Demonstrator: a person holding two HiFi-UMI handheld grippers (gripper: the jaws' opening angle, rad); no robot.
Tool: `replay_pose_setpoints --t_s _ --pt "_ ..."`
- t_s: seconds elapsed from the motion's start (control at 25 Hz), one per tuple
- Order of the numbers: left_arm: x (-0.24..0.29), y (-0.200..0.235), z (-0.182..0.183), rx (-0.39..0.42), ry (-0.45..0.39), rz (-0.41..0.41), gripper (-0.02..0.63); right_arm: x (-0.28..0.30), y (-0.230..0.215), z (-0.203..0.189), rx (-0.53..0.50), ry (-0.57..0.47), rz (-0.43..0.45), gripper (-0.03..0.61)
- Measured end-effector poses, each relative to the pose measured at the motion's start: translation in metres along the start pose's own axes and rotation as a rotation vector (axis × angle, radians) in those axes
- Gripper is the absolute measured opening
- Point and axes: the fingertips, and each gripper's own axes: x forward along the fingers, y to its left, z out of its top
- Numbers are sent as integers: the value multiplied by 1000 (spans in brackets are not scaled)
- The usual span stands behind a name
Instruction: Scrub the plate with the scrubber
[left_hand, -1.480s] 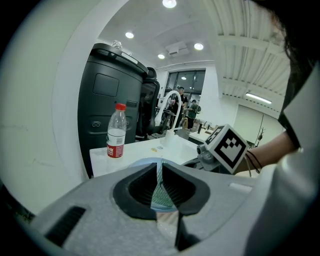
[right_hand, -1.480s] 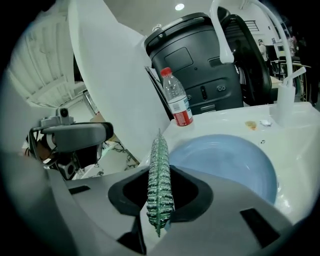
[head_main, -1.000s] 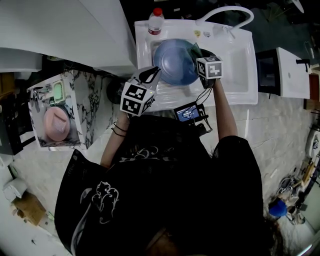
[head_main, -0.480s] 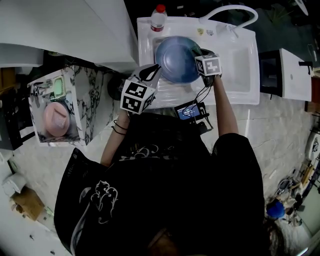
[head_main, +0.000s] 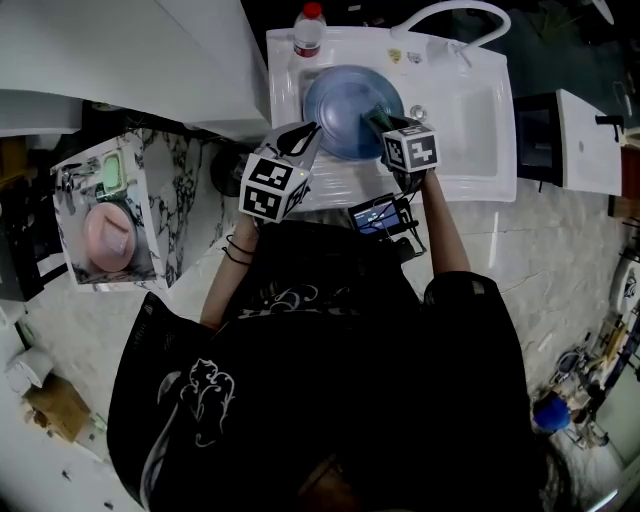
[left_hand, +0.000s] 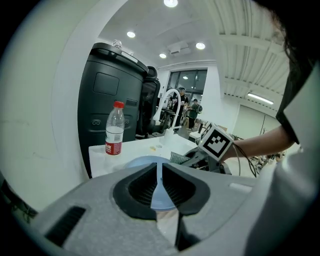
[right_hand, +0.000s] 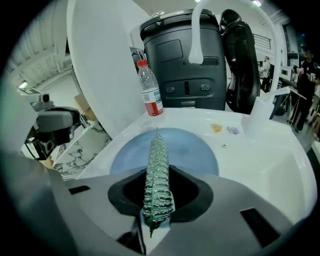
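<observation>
Pinching the green scrubber (right_hand: 158, 170) edge-on, the right gripper (head_main: 388, 128) works at the right side of the blue plate (head_main: 340, 110) in the sink (head_main: 470, 120). The left gripper (head_main: 306, 140) clamps the plate's near-left rim. Scrubbing looks underway, with much of the plate's face probably left.

This is an open lab or workshop hall: a freestanding white sink (head_main: 480, 110) on a marble floor (head_main: 560, 260), a bulky black machine (right_hand: 182, 60) just behind it, recessed ceiling lights (left_hand: 131, 34) overhead, and people (left_hand: 192, 111) standing well beyond it.
</observation>
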Motion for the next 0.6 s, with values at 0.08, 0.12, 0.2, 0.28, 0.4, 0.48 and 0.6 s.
replay_pose_setpoints --t_s 0.08,0.12,0.2,0.28,0.4,0.48,0.6 --pt "2 -3 1 1 -1 -2 34 -3 16 -3 28 -3 59 91" --pt "2 -4 1 1 -2 -2 34 -3 25 -4 43 -8 93 91" --pt "3 -7 0 2 -2 0 34 -4 42 -5 65 -22 155 91" --pt "4 -10 0 2 -4 3 34 -3 56 -5 62 -30 191 91" --pt "5 -13 1 0 -11 10 34 0 69 -4 22 -27 209 91" --pt "5 -16 1 -3 -14 19 34 1 77 -3 5 -27 221 91" --pt "4 -21 1 -12 -22 36 34 0 85 -1 -15 -34 235 91"
